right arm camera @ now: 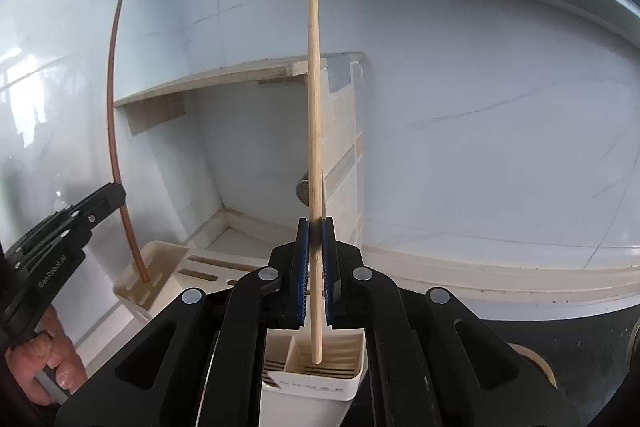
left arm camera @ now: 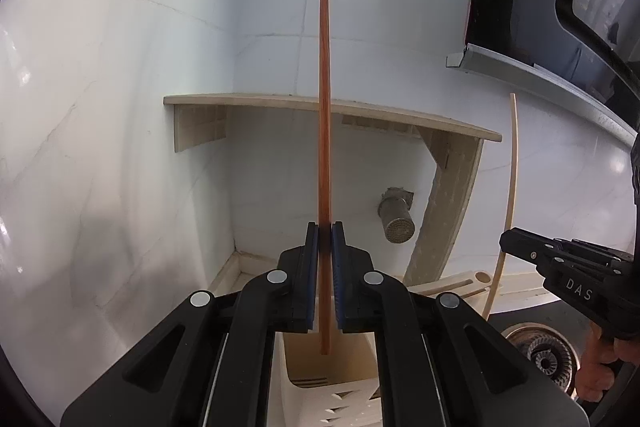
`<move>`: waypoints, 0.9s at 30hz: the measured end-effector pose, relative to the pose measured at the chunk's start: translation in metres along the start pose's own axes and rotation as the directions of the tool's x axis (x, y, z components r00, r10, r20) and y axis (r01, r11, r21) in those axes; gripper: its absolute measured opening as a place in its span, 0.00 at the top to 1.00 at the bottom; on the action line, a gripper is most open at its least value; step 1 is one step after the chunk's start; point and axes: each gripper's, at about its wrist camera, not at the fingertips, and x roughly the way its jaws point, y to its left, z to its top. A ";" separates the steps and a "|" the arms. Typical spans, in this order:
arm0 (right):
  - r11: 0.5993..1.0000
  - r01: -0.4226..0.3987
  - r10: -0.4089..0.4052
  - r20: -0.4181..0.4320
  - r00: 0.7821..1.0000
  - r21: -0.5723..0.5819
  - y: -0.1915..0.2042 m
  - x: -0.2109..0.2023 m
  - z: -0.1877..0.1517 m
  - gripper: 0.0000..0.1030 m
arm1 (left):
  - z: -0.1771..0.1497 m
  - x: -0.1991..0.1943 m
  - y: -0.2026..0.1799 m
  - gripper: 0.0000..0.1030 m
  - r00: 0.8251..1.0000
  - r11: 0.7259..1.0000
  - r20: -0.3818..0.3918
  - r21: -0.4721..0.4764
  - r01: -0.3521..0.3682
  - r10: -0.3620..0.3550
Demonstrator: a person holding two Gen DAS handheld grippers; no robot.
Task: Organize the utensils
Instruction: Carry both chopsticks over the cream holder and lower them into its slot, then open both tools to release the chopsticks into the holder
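Left gripper (left arm camera: 325,231) clamped on a reddish-brown chopstick (left arm camera: 325,107), held upright, its lower tip above the end compartment of the cream utensil holder (left arm camera: 304,367). Right gripper (right arm camera: 316,227) clamped on a pale bamboo chopstick (right arm camera: 314,107), likewise upright, its lower tip within the mouth of the opposite end compartment (right arm camera: 352,359). The holder stood in the tiled wall corner of the counter, below a cream shelf (left arm camera: 256,101).
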 end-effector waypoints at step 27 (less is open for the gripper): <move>0.993 0.005 -0.014 0.076 0.997 0.116 -0.028 -0.072 -0.002 0.63 | 0.005 -0.054 -0.006 0.67 0.999 0.998 0.036 0.043 -0.042 0.040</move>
